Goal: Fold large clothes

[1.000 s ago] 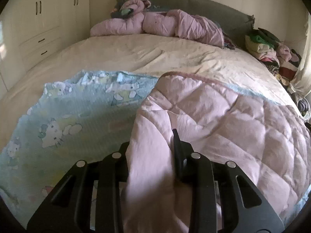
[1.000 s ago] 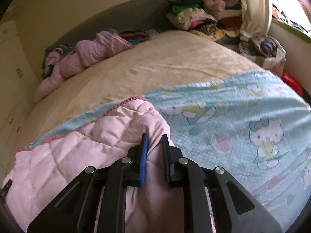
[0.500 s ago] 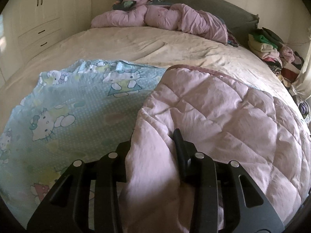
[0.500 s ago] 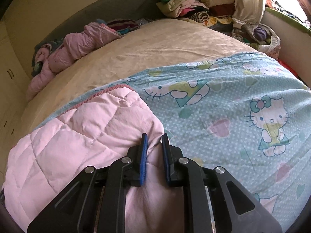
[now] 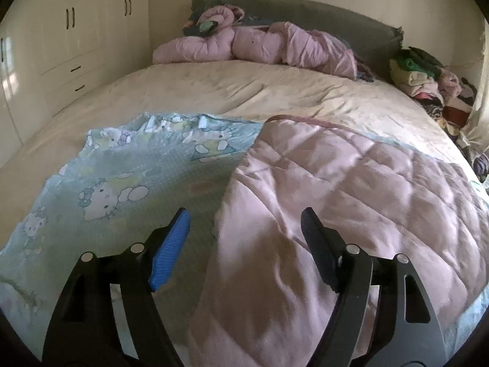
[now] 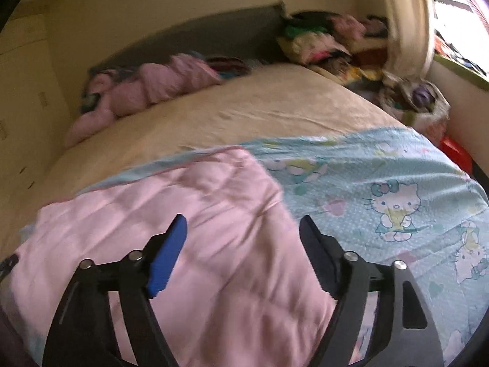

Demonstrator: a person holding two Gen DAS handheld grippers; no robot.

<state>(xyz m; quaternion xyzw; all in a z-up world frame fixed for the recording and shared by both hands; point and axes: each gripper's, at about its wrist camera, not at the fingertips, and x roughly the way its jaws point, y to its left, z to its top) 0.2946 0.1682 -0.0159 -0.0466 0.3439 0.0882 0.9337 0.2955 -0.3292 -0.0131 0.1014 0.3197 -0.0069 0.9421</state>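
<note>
Currently, the jaws of my left gripper and right gripper are opening, with nothing clamped. The pink quilt lies folded on the bed, directly below both; its fold edge runs away from me, nearer my left gripper.

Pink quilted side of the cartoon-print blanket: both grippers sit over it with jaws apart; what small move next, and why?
Probably draw both back. The left gripper and right gripper are opening, pads off the pink quilted flap, which lies folded over the blue cartoon-cat side. This fold looks placed; fresh edges need gripping next.
</note>
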